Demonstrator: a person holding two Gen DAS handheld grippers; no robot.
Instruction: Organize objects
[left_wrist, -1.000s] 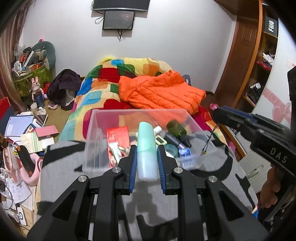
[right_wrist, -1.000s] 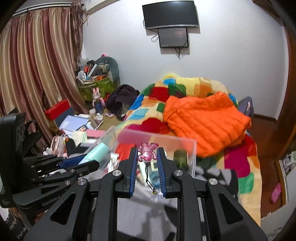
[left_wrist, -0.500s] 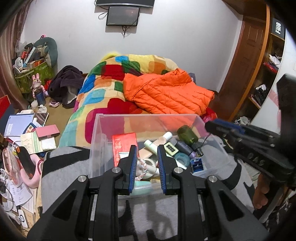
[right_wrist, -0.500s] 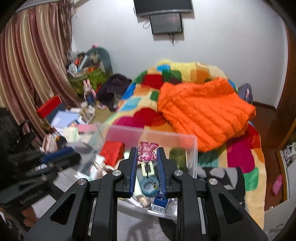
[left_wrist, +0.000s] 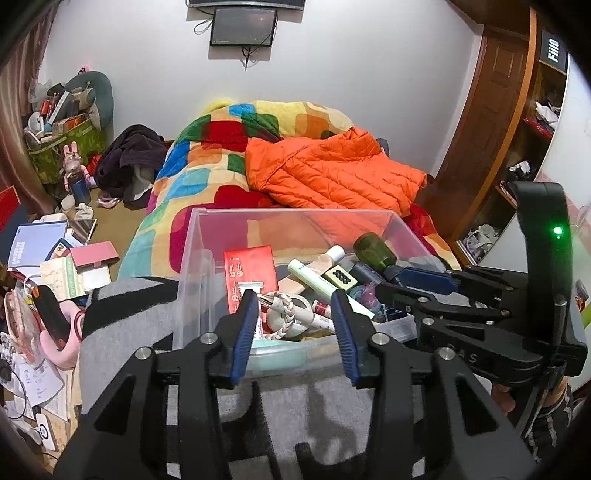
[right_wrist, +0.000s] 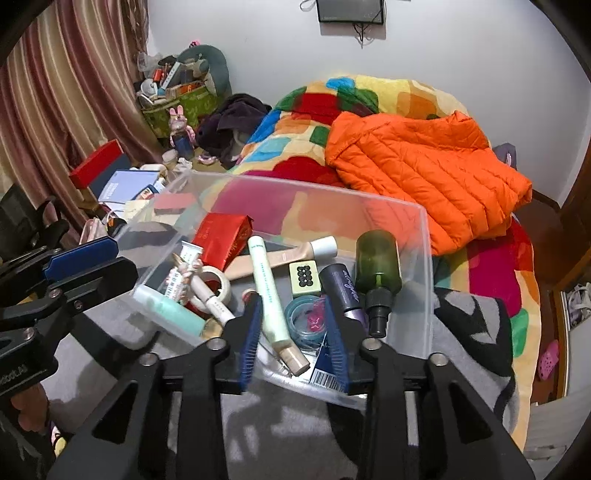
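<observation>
A clear plastic bin (left_wrist: 195, 258) (right_wrist: 424, 258) sits on a grey and black blanket and holds several toiletries. The mint bottle (right_wrist: 168, 306) lies at the bin's near left; it shows at the bin's front (left_wrist: 277, 354) in the left wrist view. The pink charm (right_wrist: 314, 317) lies inside a blue tape ring (right_wrist: 306, 325). A red box (left_wrist: 251, 277), a green spray bottle (right_wrist: 376, 266) and a pale green tube (right_wrist: 269, 295) lie among them. My left gripper (left_wrist: 293, 332) is open and empty at the bin's front edge. My right gripper (right_wrist: 293, 341) is open and empty over the bin.
Behind the bin lie a colourful quilt (left_wrist: 207, 162) and an orange puffer jacket (left_wrist: 332, 173). Books, boxes and clutter (left_wrist: 55, 258) cover the floor at the left. A wooden shelf unit (left_wrist: 517, 147) stands at the right.
The left gripper let go of the mint bottle, which now lies in the bin, and opened wide. The right gripper lowered over the bin, released the pink charm and opened.
</observation>
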